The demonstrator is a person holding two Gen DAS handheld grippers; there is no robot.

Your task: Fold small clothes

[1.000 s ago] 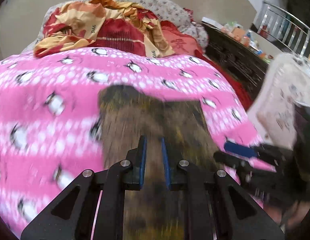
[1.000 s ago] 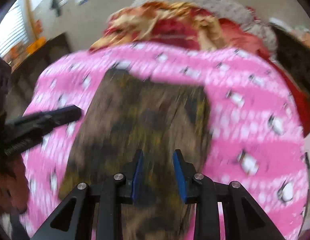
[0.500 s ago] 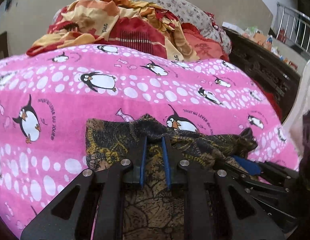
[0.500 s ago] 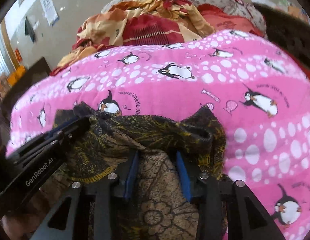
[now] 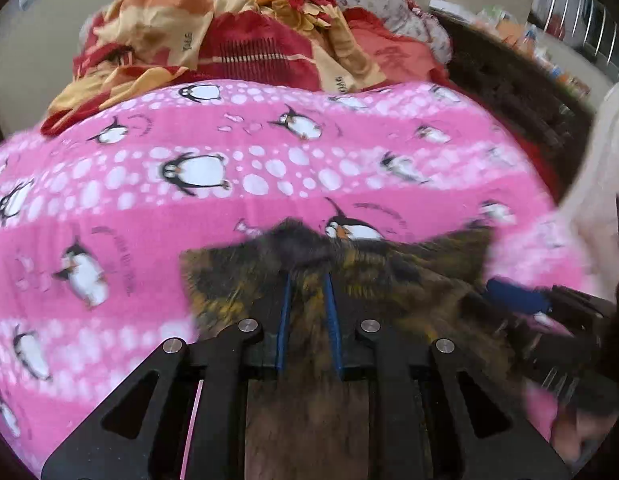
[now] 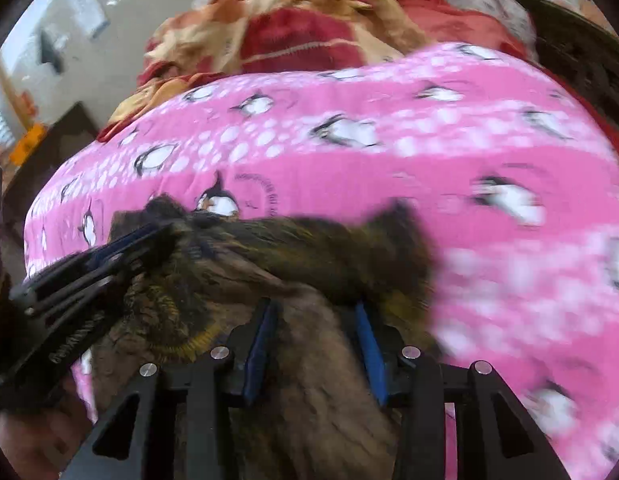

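1. Left gripper (image 5: 307, 280), in its own view: your jaws had just been parting, the dark patterned garment (image 5: 389, 280) between and ahead of them on the pink blanket (image 5: 109, 200), its far edge bunched.
2. Right gripper (image 6: 315, 308), in its view: jaws likewise easing apart around the fold. You seemed to be releasing a finished fold; next you'd want to withdraw cleanly.

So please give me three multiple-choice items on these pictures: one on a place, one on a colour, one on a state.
1. Where does the dark patterned garment lie?
A. on the penguin blanket
B. on a chair
C. on the floor

2. The blanket's ground colour?
A. green
B. pink
C. grey

3. What is between the left gripper jaws?
A. nothing
B. a pillow
C. the garment's cloth

Key: 1 A, pink penguin cloth surrounds it; 2 B, pink with white dots; 3 C, dark cloth fills the gap between the blue pads.
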